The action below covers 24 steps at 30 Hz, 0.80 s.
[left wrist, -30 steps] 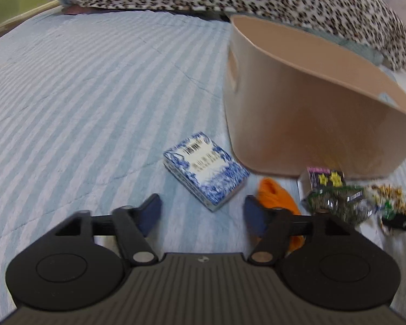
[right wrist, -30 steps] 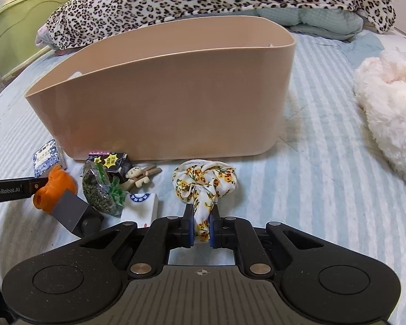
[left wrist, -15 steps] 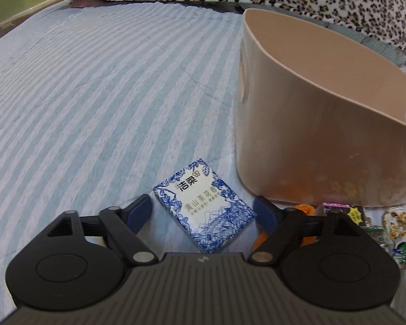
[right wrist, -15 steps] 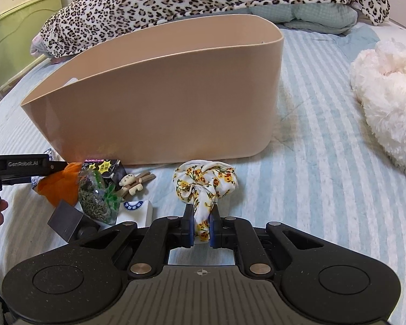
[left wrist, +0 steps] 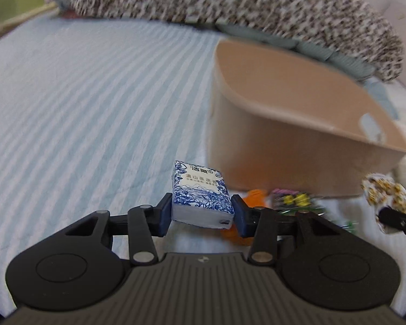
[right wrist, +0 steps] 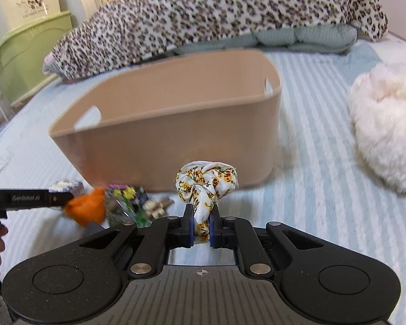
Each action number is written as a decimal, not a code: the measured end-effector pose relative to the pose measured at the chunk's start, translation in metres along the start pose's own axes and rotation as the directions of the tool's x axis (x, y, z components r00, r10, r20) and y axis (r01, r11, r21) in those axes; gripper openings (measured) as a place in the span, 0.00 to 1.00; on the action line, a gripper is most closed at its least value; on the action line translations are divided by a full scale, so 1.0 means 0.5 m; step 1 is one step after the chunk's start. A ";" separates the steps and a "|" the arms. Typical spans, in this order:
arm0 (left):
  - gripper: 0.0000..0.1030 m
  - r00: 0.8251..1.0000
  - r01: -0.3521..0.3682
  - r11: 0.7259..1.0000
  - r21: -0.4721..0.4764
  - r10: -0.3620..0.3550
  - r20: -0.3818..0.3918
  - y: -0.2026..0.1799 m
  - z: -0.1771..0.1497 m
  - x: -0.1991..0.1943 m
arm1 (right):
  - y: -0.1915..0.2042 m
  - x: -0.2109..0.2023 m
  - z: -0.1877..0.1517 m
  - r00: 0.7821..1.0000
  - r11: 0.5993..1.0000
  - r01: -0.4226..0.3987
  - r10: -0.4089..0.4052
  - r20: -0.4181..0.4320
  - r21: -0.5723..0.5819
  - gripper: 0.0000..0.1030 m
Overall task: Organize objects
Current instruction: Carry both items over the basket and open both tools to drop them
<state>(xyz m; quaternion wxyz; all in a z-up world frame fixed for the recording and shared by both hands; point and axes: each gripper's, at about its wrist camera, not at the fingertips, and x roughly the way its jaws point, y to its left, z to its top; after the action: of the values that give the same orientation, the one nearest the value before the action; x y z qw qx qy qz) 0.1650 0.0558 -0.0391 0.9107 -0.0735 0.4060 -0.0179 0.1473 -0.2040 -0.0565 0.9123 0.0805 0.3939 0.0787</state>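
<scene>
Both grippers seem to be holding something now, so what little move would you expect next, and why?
Probably carrying both over the tan bin's rim. The left hand-held gripper is shut on the blue-and-white packet, the right hand-held gripper on the floral scrunchie; both look lifted, just short of the open bin.

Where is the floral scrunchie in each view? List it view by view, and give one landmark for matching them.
Left wrist: the scrunchie is at the far right edge, lifted off the bed, with the right tool's black tip just below it.
Right wrist: the scrunchie is at centre, pinched in the right tool.
Shared landmark: the tan bin, behind the scrunchie in both views.
</scene>
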 end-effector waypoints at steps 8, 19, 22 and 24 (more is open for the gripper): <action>0.46 0.984 0.024 0.996 0.084 -0.038 0.175 -0.059 0.063 -0.124 | 0.018 -0.085 0.062 0.990 0.999 -0.030 0.033 0.136 -0.021 0.09; 0.46 0.973 0.014 0.973 0.231 -0.066 0.221 -0.189 0.163 -0.068 | 0.017 -0.081 0.161 0.973 1.000 -0.016 0.019 0.230 -0.012 0.09; 0.46 0.982 -0.002 0.968 0.253 -0.046 0.184 -0.219 0.171 -0.009 | 0.013 -0.053 0.174 0.975 1.000 0.008 -0.007 0.221 -0.004 0.09; 0.46 0.988 0.001 0.964 0.265 -0.042 0.149 -0.231 0.167 0.027 | 0.010 -0.027 0.177 0.979 1.000 0.022 -0.020 0.204 -0.004 0.09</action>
<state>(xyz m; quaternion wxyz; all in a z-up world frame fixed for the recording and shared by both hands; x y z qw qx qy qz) 0.2394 -0.0496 0.0232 0.9406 0.0430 0.3280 -0.0763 0.2024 -0.2097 0.0140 0.9489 0.0810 0.2986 0.0617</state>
